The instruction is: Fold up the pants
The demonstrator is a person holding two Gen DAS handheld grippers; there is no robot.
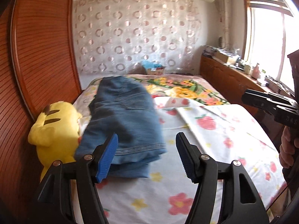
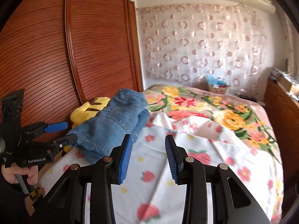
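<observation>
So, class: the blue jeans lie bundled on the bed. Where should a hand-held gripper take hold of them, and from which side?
Grip the stitched hem edge of the jeans nearest the camera, coming in low from the near side. That edge lies as a thin, flat layered lip on the sheet, and the open left hand-held gripper probably spans it.

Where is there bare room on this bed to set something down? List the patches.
Free: white strawberry sheet right of the jeans, running to the flowered blanket. Crowded: left edge, where the jeans lie against the yellow plush by the wardrobe.
</observation>
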